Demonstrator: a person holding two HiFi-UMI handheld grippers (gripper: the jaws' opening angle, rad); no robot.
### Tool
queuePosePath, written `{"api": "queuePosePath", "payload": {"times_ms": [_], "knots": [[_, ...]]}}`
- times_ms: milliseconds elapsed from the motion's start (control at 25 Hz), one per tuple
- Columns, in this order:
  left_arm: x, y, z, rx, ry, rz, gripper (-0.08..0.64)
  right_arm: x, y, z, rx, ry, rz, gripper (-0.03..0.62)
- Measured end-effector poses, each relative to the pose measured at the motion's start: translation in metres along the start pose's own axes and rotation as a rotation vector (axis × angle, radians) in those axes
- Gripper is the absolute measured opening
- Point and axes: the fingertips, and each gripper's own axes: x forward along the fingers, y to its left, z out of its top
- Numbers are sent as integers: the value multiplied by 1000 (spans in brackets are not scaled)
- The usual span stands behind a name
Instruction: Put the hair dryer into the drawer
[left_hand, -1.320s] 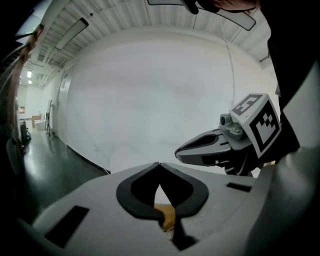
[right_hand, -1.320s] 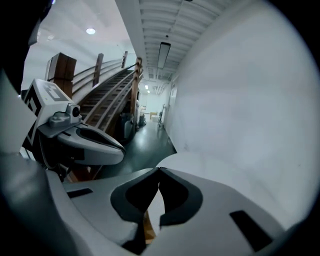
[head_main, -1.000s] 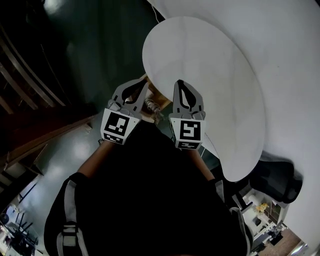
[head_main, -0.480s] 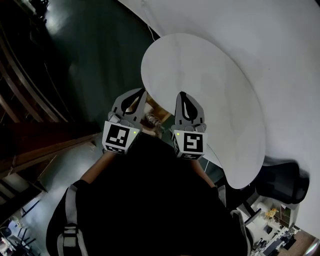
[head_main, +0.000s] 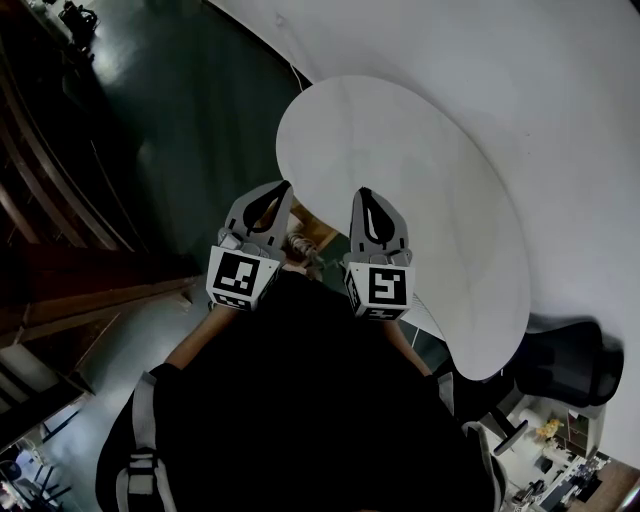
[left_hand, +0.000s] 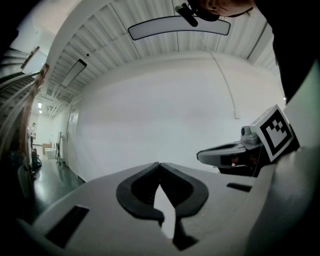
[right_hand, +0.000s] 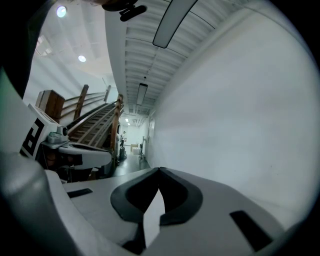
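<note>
Hair dryer: in no view, so its place and long axis cannot be told. Jaws of the left gripper (head_main: 283, 187) are closed tip to tip with nothing between them. Same for the right gripper (head_main: 362, 192): clenched, empty. The two sit side by side, near but apart, in front of the person's dark torso (head_main: 310, 400), both aimed at a white wall (left_hand: 150, 115). A wooden staircase (right_hand: 97, 122) lies beyond the left gripper's outer side.

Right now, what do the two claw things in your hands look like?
The left gripper and right gripper match: light grey shells narrowing to a point, with black padded jaws. Each has a white cube with black square markers. The person wears a black top with grey straps.
</note>
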Motion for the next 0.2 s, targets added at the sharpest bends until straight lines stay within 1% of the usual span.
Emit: {"api": "queuePosePath", "payload": {"times_ms": [80,200], "knots": [[-2,-6,-5,-21,27,12,8,-4,-2,-3,-1,-1,9,23],[-4,-16,-8,-25,42,19,8,-12,-5,-6,-8,-5,24,23]]}}
